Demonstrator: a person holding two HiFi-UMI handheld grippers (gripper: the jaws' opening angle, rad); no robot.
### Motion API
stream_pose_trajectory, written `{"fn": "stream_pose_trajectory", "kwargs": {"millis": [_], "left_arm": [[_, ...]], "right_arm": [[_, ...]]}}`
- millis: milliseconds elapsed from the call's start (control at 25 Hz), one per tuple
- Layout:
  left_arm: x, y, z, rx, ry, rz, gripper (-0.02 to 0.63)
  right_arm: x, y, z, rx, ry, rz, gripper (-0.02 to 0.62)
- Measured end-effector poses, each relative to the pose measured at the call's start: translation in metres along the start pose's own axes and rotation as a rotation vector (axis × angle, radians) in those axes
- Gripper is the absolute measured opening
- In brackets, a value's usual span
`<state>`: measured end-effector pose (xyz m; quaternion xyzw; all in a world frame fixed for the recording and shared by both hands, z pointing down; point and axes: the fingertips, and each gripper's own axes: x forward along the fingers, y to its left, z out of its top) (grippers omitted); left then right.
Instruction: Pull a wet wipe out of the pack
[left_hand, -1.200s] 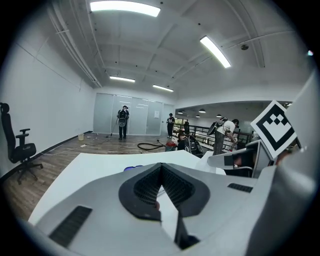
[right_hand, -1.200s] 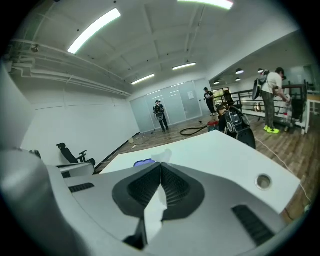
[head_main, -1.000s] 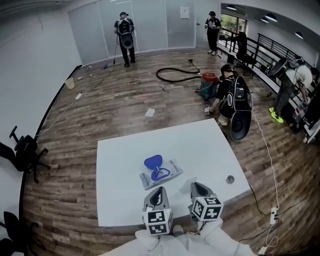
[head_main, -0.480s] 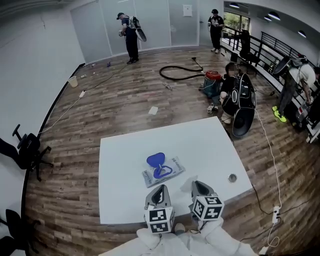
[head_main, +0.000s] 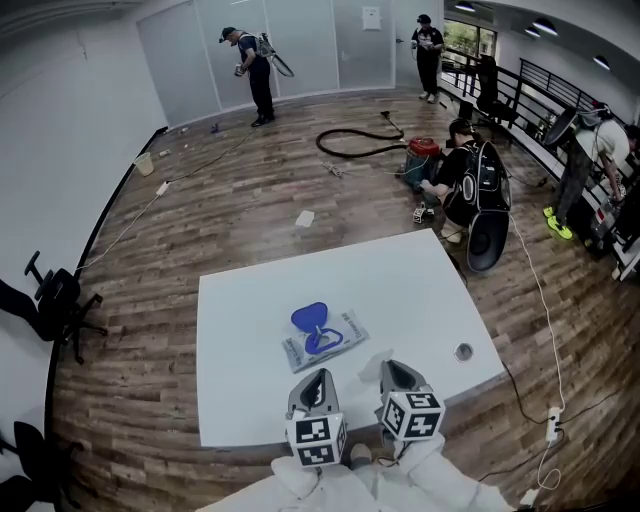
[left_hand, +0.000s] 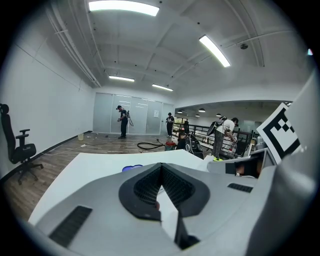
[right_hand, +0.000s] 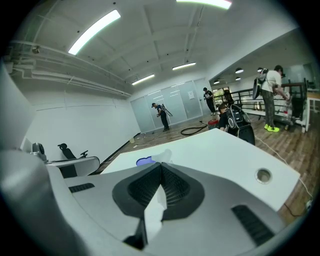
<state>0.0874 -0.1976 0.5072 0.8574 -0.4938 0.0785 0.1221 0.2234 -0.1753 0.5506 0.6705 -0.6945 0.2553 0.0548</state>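
Observation:
The wet wipe pack (head_main: 322, 340) lies flat near the middle of the white table (head_main: 420, 290), with its blue lid (head_main: 308, 318) flipped open. Both grippers hover over the table's near edge, short of the pack. My right gripper (head_main: 392, 372) is shut on a white wet wipe (right_hand: 154, 210), whose free end sticks out past the jaw tips (right_hand: 164, 156). In the right gripper view the blue lid (right_hand: 144, 161) shows just beyond. My left gripper (head_main: 318, 380) sits beside it with its jaws closed tip to tip (left_hand: 160, 166); I see nothing held there. The blue lid (left_hand: 131, 168) peeks over its jaws.
A round cable hole (head_main: 462, 352) sits near the table's right front corner. An office chair (head_main: 50, 300) stands at the left wall. Beyond the table, one person crouches by bags (head_main: 470, 190) and others stand at the far wall; a hose (head_main: 355, 145) lies on the wood floor.
Both grippers and the pack stay where they were. The person at the far glass wall has stepped a little and turned; the head view has shifted slightly.

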Motion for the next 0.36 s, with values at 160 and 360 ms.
{"fn": "stream_pose_trajectory", "kwargs": {"millis": [160, 360], "left_arm": [[-0.0019, -0.0014, -0.0018, 0.002, 0.002, 0.001, -0.003], [-0.0009, 0.0007, -0.0001, 0.002, 0.002, 0.003, -0.003]], "right_arm": [[-0.0026, -0.0015, -0.0003, 0.000, -0.004, -0.002, 0.011], [0.0002, -0.0005, -0.0013, -0.002, 0.001, 0.003, 0.011]]}}
